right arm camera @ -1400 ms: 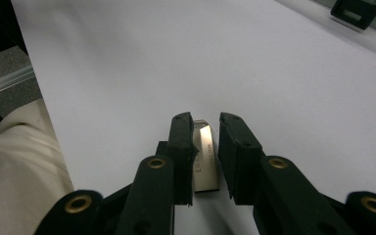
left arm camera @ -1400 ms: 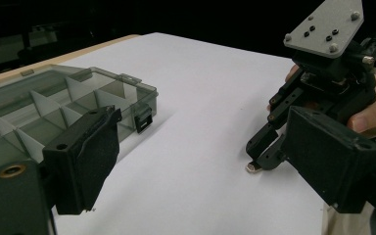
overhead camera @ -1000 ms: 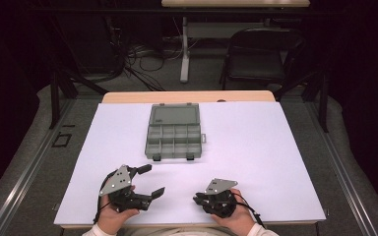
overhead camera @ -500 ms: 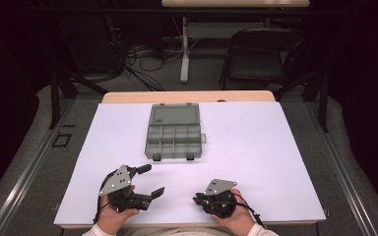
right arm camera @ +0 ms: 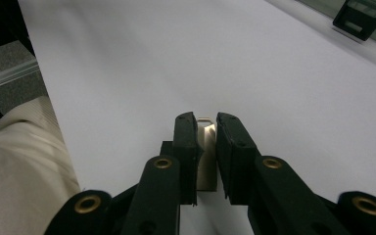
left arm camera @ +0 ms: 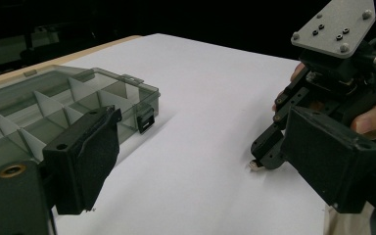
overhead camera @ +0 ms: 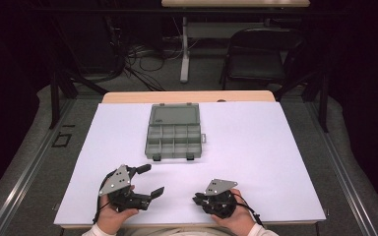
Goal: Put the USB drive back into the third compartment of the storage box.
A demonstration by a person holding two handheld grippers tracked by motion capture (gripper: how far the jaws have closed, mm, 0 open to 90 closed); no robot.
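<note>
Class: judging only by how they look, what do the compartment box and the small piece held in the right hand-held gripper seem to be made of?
Compartment box: likely smoky translucent plastic, glossy; its dividers show through the walls, and its latches are black. Small piece in the right hand-held gripper: probably metal, with a pale silvery, dull sheen and a thin flat edge, though painted plastic can't be ruled out.

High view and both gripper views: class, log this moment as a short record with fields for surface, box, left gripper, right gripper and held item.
surface: table under a white sheet
box: grey compartment box, lid open, compartments look empty
left gripper: open, holding nothing
right gripper: shut on a small metal piece
held item: small metal piece, flat and silvery, clamped between the jaws just above the sheet
</note>
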